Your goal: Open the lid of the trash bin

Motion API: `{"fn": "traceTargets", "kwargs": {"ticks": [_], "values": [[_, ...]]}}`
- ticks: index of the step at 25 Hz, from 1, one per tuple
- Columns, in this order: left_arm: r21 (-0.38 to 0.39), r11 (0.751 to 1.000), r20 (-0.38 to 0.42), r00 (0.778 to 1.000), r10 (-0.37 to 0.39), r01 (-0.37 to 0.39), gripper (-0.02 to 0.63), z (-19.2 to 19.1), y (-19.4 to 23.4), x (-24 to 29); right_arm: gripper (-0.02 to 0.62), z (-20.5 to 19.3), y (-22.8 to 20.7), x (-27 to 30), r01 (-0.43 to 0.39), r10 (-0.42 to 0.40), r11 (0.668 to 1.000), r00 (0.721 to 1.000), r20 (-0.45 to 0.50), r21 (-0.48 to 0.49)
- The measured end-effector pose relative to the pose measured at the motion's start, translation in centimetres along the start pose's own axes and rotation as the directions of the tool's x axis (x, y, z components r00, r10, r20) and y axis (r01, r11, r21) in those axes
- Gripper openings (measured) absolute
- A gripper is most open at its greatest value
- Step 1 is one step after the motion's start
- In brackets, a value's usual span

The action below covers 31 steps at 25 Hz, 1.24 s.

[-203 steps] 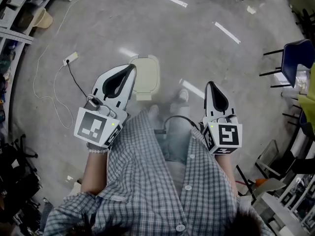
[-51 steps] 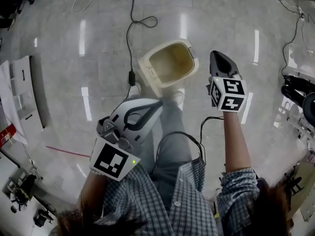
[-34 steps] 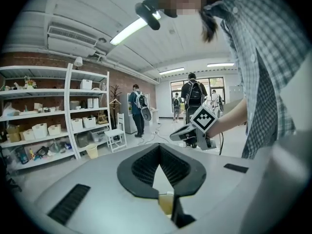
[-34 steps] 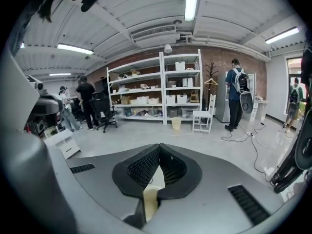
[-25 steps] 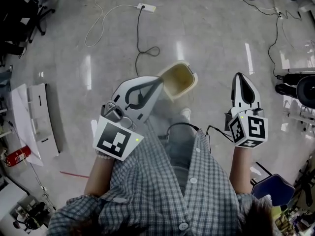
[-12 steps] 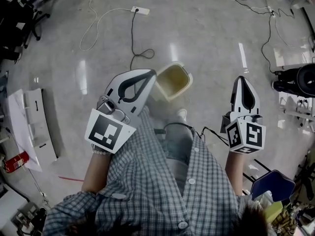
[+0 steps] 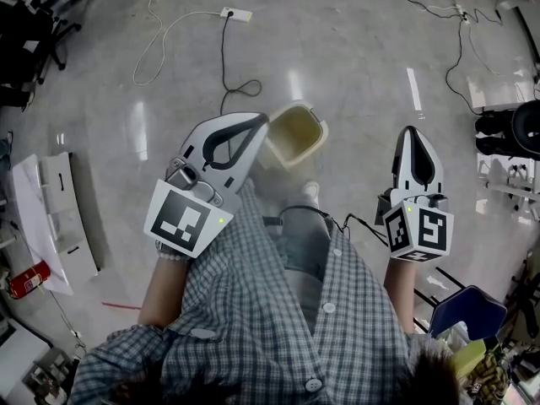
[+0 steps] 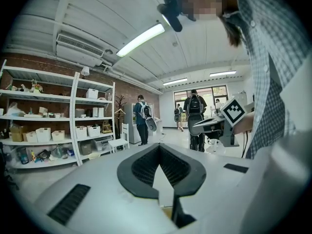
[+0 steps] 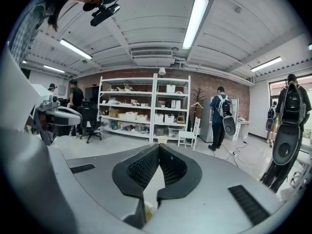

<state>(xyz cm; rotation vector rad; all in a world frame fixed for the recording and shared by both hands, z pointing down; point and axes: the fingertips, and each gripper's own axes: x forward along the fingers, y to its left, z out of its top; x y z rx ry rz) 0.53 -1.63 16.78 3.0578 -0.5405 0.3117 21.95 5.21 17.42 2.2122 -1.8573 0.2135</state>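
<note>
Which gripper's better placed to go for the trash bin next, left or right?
Left, probably. In the head view the left gripper has its tip right beside the rim of the trash bin; the right gripper sits well off to the bin's other side. Both are shut and empty, so position decides.

The trash bin (image 7: 295,133) is showing cream, yellowish inside. The left gripper (image 7: 260,121) and right gripper (image 7: 411,132) are showing white shells, black pads and black-and-white square markers. The shirt (image 7: 270,319) is showing grey checks, the floor (image 7: 363,49) glossy grey.

Glossy grey floor (image 7: 354,49), white shelving (image 9: 146,106), brick wall (image 9: 234,86)
</note>
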Motion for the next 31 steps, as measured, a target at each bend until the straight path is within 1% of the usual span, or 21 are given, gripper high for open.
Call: {"fn": "traceTargets", "kwargs": {"ticks": [8,22,31], "values": [[0.001,1.000,0.001,1.000,-0.006,0.006,0.000,-0.1,-0.3,0.5,0.018,-0.3,-0.2,0.0,0.007,-0.007,1.000,1.000,-0.008,-0.001],[0.002,1.000,-0.008,1.000,-0.002,0.002,0.000,-0.4,-0.3,0.4,0.018,-1.0,0.3,0.0,-0.009,0.008,1.000,1.000,-0.028,-0.005],[0.007,1.000,-0.006,1.000,-0.014,0.014,0.000,-0.3,-0.5,1.0,0.018,-1.0,0.2,0.3,-0.014,0.013,1.000,0.999,-0.032,-0.011]]}}
